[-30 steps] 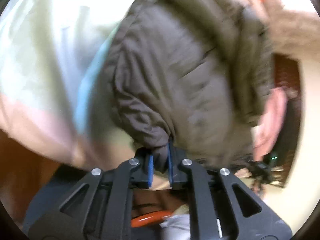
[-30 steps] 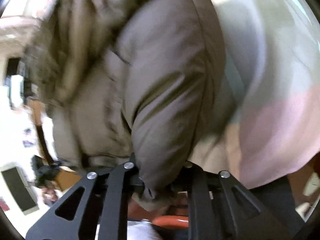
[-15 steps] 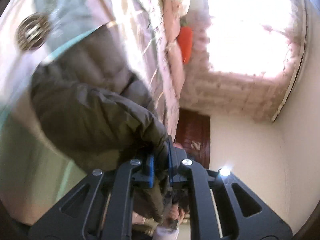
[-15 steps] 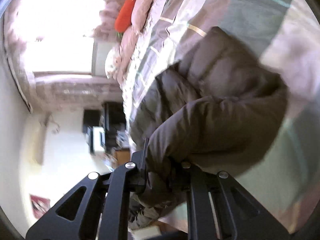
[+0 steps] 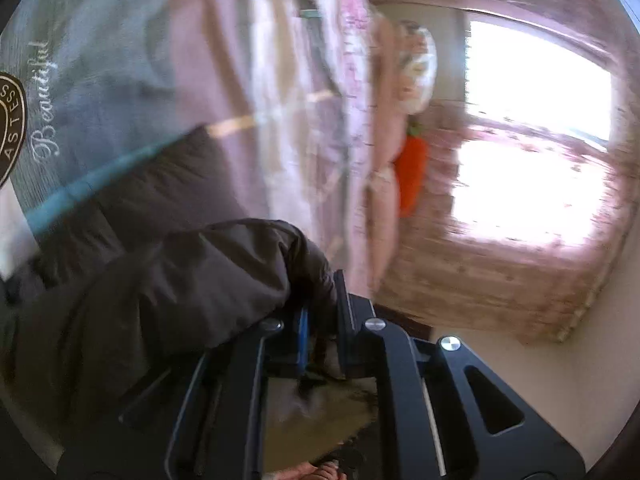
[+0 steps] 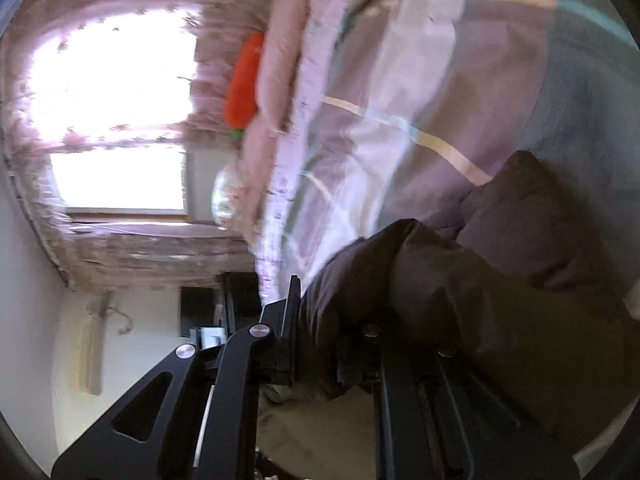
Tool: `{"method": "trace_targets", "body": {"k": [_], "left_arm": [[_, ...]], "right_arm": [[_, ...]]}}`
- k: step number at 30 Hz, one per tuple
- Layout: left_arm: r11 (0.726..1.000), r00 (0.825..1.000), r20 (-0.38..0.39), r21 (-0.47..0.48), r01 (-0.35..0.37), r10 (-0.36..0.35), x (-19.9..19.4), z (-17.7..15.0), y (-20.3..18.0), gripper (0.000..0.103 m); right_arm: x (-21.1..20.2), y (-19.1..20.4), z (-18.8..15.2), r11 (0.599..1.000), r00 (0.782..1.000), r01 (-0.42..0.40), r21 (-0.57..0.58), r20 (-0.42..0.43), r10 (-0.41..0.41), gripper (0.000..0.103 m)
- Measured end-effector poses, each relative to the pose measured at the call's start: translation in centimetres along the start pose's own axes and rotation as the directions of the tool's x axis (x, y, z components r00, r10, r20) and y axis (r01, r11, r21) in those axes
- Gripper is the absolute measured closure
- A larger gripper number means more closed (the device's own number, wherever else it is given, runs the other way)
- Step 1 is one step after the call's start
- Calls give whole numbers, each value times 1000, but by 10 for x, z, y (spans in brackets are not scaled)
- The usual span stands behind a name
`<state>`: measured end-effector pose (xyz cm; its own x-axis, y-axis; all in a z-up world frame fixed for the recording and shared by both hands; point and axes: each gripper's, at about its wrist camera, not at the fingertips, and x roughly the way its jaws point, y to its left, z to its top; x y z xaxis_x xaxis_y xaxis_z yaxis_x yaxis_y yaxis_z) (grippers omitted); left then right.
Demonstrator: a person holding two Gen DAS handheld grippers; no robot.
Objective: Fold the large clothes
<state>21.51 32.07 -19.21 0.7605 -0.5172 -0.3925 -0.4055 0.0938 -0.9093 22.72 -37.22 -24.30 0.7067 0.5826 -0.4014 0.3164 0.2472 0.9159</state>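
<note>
A dark brown padded jacket (image 5: 168,280) lies bunched on the checked bed cover (image 5: 132,72). In the left wrist view my left gripper (image 5: 322,320) is shut on a fold of that jacket, which spreads away to the left of the fingers. The right wrist view shows the same jacket (image 6: 480,300) heaped to the right, with my right gripper (image 6: 320,332) shut on its edge; the cloth hides the right-hand finger. Both views are tilted and blurred.
The bed cover (image 6: 420,100) has pink, grey and white squares. Pillows (image 5: 384,140) and an orange carrot-shaped cushion (image 5: 412,176) lie at the head of the bed, below a bright curtained window (image 6: 112,100). Dark furniture (image 6: 224,312) stands against the pale wall.
Both grippers have swung sideways with the jacket still held. A second ago the jacket hung close and filled both views; now it lies lower on the bed, and the window and pillows show.
</note>
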Motion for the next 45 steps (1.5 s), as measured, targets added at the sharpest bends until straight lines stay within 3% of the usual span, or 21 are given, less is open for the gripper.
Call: {"method": "trace_targets", "body": {"k": [2,5,8,10,13,15,16,17,19,21,24,27,28,30,32,36,38,40,42,44,45], "left_arm": [[999,1000,-11,-48,-7,6,16,8,19,92],[987,998,1,-146,66,-66,21,12,34,89],[990,995,36,-103,94,-91,14,13,19,80],[995,991,87,-8,104,-102,0,10,-6,78],[980,964,252,196,32,-82,-37,0,-48,69],[962,944,322,273,-15,-77,-60,-12,-69,63],[949,939,339,311,-49,-62,-67,-22,-80,63],[938,939,342,335,-87,-35,-66,-31,-88,63],[885,950,303,417,-208,81,-50,-64,-106,63],[831,958,229,487,-269,175,-22,-97,-110,63],[742,953,72,611,-277,296,29,-156,-107,65],[553,896,65,767,-326,439,68,-214,-103,65],[495,876,79,799,-341,476,78,-227,-101,65],[447,849,87,820,-358,521,92,-237,-93,65],[427,834,96,824,-373,543,102,-236,-85,64],[366,827,214,819,-442,519,122,-211,-73,61],[327,805,295,800,-503,516,128,-195,-72,61],[339,789,328,768,-543,519,128,-175,-73,63],[368,765,361,715,-594,534,120,-150,-68,64],[412,760,347,679,-608,550,113,-124,-60,63],[407,746,357,666,-625,562,110,-117,-58,63]], "right_arm": [[12,-14,4,999,999,20,31,-29,-19,88],[16,-27,12,997,999,-31,77,-40,34,85],[1,-25,17,995,998,-60,78,-20,62,78],[-12,-26,20,993,997,-75,87,15,74,70],[-38,-20,22,997,992,-50,54,114,44,45],[-62,-9,21,998,969,57,19,240,-60,9],[-79,2,16,996,949,87,-15,304,-79,9],[-83,8,14,994,949,101,-33,302,-86,9],[-85,34,2,984,962,145,-108,249,-114,9],[-78,73,-28,947,962,212,-239,219,-160,9],[-49,116,-79,862,963,267,-431,159,-219,12],[-3,138,-149,705,936,325,-630,105,-337,18],[7,139,-161,679,930,325,-658,92,-355,21],[30,140,-181,627,918,322,-710,72,-389,23],[50,137,-191,574,900,350,-740,97,-425,23],[84,131,-179,545,877,416,-728,162,-452,23],[96,127,-166,530,863,454,-716,207,-460,23],[101,121,-150,534,845,498,-684,244,-476,23],[97,109,-125,556,818,551,-622,272,-506,23],[90,96,-102,582,807,573,-577,275,-522,23],[86,89,-89,584,794,594,-554,286,-536,23]]}}
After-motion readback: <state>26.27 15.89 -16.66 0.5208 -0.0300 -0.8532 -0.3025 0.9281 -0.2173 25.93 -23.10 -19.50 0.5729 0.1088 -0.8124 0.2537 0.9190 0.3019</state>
